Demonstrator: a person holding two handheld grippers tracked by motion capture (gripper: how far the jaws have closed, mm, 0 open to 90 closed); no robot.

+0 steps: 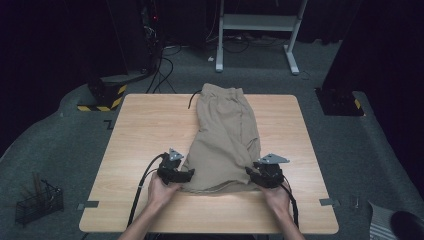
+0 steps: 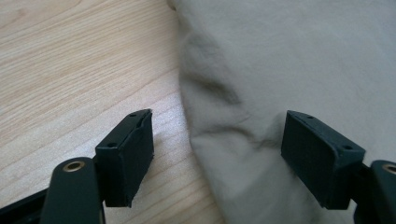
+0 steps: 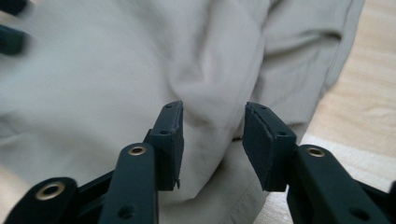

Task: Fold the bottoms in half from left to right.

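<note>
My left gripper (image 1: 186,174) stands wide open at the hem of the khaki shorts (image 1: 226,137) — one jaw over the table (image 1: 145,130). My right gripper (image 1: 251,172) — jaws partly open — straddles a fold, unpinched, near the front edge.

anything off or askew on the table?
Nothing damaged or spilled. The tan shorts lie slightly skewed on the table, the waistband end hanging just past the far edge, and the cloth is bunched in wrinkles near the right tongs. Both tongs stand open.
</note>
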